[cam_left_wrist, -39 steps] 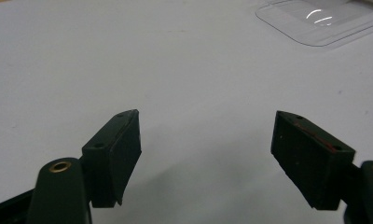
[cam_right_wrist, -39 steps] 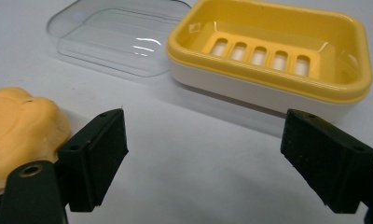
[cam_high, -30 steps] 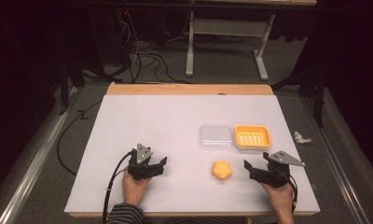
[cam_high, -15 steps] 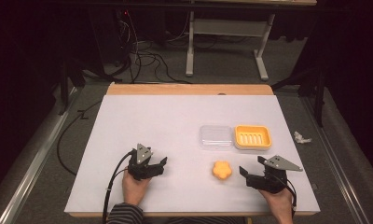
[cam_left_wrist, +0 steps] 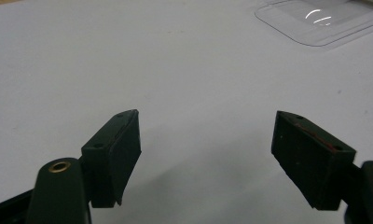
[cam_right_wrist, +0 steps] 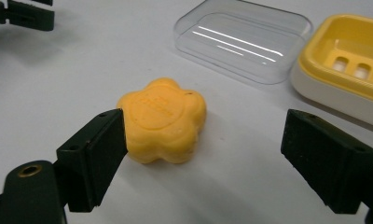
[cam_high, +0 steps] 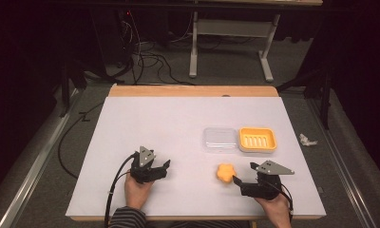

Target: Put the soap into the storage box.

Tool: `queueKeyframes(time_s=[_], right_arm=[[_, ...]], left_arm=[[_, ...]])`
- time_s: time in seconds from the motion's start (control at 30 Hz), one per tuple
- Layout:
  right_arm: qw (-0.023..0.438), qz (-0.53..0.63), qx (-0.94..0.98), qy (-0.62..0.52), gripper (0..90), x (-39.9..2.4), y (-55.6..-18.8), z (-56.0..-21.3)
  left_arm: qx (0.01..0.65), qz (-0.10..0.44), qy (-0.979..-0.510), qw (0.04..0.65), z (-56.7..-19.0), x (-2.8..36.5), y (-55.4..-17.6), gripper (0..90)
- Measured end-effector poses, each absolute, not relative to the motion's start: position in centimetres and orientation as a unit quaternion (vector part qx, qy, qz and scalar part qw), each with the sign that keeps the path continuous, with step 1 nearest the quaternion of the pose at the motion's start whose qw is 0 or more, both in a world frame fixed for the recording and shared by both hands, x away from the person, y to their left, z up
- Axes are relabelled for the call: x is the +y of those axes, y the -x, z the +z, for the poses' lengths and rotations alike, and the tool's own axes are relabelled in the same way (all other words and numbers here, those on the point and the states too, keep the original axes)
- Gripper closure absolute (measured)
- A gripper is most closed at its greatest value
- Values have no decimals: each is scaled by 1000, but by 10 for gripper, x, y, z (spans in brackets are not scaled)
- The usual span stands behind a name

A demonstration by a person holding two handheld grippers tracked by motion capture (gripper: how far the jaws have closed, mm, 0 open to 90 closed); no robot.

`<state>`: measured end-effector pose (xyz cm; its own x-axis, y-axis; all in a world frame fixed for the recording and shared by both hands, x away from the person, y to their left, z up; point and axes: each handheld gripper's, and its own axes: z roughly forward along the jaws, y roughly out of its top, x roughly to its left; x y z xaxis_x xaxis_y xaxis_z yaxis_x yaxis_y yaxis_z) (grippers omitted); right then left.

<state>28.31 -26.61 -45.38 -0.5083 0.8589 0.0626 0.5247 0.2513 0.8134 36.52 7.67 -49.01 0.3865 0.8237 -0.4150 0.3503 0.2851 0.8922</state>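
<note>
Your right gripper (cam_high: 239, 181) lies low near the worktop's front edge, toward its right corner, jaws wide and pointing left. Your right hand (cam_high: 273, 209) holds it from behind. The soap (cam_right_wrist: 162, 121) sits just ahead of the jaws; in the right gripper view it touches one jaw or nearly so, I cannot tell which. That view also shows ribs in the yellow dish (cam_right_wrist: 348, 65) beside the clear lid (cam_right_wrist: 243, 39). Your left gripper (cam_high: 163, 167), jaws wide, rests near the front edge, well apart from the soap.
</note>
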Motion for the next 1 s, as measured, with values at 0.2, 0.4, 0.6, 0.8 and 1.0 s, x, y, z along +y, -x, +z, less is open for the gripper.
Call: queueKeyframes(time_s=[0.2,0.4,0.6,0.8,1.0], right_arm=[[193,396,783,-439,145,-250,-290,-451],[181,375,804,-425,143,-236,-300,-453],[177,358,816,-419,143,-226,-308,-455],[170,338,827,-416,142,-220,-314,-460],[164,322,836,-413,142,-216,-318,-464]], left_arm=[[518,193,-566,612,-490,76,-365,247],[515,195,-569,611,-490,76,-365,247],[515,194,-569,611,-490,76,-365,247],[515,195,-569,611,-490,76,-365,247],[515,194,-568,612,-490,76,-364,247]])
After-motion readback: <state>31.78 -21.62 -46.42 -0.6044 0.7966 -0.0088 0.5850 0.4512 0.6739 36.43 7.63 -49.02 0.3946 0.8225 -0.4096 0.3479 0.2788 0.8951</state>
